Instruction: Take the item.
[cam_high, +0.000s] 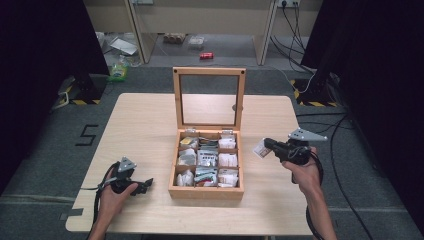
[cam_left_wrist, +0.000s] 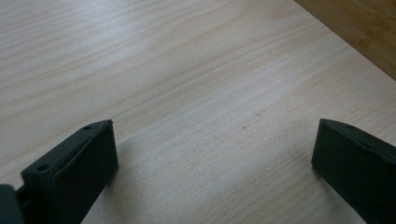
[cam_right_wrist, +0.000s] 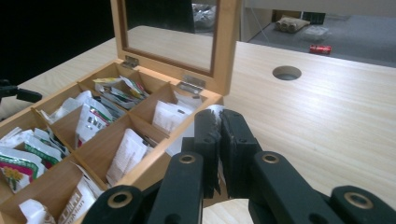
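A wooden tea box stands mid-table with its glass lid raised upright. Its compartments hold several tea packets. To the right of the box, above the table, my right gripper is shut on a small white tea packet. In the right gripper view the jaws pinch the packet, whose white edge pokes out at the tips, beside the box's near corner. My left gripper rests low on the table left of the box. It stands open over bare wood.
A round cable hole sits in the tabletop behind the lid. On the floor beyond the table lie a red can and other clutter. Cables run along the floor at the right. The box's side lies close to my left gripper.
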